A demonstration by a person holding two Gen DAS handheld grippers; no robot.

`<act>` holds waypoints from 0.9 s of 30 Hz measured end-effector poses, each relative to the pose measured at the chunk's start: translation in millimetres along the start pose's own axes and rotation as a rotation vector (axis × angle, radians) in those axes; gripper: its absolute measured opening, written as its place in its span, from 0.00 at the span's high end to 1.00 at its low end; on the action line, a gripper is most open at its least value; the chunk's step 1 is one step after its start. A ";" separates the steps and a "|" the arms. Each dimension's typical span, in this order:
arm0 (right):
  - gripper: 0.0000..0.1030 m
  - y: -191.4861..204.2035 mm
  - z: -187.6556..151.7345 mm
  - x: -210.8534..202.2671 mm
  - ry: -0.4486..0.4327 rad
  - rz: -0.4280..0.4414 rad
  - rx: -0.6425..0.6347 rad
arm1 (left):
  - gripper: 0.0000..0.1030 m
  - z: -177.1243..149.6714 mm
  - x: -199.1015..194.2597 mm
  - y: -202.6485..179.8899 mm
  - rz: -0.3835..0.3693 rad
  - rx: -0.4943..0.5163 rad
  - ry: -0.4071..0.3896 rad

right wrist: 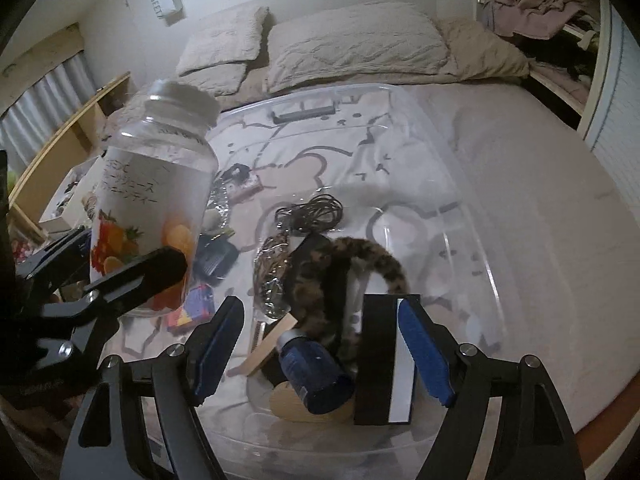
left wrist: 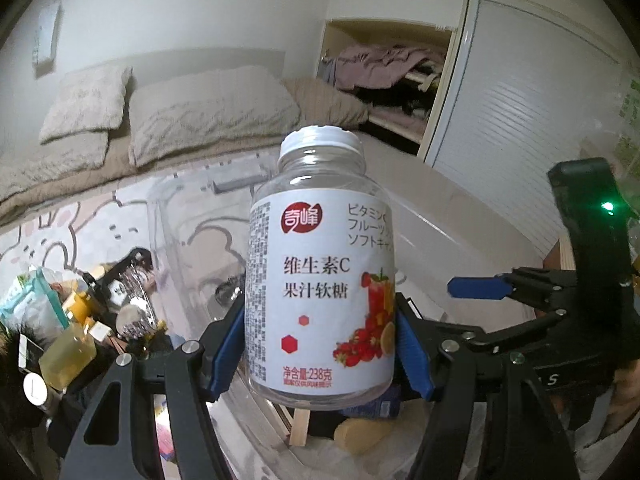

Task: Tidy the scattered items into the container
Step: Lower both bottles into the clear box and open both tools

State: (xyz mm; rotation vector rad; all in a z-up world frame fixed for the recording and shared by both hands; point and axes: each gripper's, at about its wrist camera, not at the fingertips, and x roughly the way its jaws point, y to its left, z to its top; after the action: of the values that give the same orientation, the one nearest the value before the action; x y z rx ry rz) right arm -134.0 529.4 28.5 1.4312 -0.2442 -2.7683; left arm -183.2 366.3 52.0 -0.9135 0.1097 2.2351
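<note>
A clear jar (left wrist: 320,272) with a white cap and a fruit label stands upright between the blue pads of my left gripper (left wrist: 320,344), which is shut on it. The right wrist view shows the same jar (right wrist: 156,184) held above the left edge of the clear plastic container (right wrist: 440,184). My right gripper (right wrist: 320,348) is open over the container. A black box with a white stripe (right wrist: 384,360) stands beside its right pad, and a dark blue bottle (right wrist: 316,376) lies between the fingers. A mottled brown hair piece (right wrist: 360,256), a coiled cord (right wrist: 316,208) and a silver chain (right wrist: 272,272) lie inside.
The container sits on a bed with beige pillows (right wrist: 352,52) at its head. Loose items, among them a yellowish bottle (left wrist: 68,356) and packets, are piled at the left. A wooden shelf (right wrist: 60,140) stands left of the bed, an open wardrobe (left wrist: 392,76) at the right.
</note>
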 end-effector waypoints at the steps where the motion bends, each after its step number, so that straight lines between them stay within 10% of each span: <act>1: 0.23 -0.7 0.3 -0.3 -0.003 -0.013 -0.004 | 0.34 1.0 2.6 -0.2 0.007 0.001 0.011; 24: 0.23 -22.6 13.5 -27.2 -0.142 0.068 0.122 | 0.34 5.9 59.4 0.9 0.111 -0.059 0.301; 27: 0.23 -20.6 13.5 -27.1 -0.145 0.072 0.117 | 0.21 6.0 53.9 -0.5 0.119 -0.070 0.279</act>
State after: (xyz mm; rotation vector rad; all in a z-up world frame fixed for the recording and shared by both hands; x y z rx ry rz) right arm -128.0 553.8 55.2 1.2169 -0.4575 -2.8437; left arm -213.3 400.0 22.0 -1.2835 0.2201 2.2186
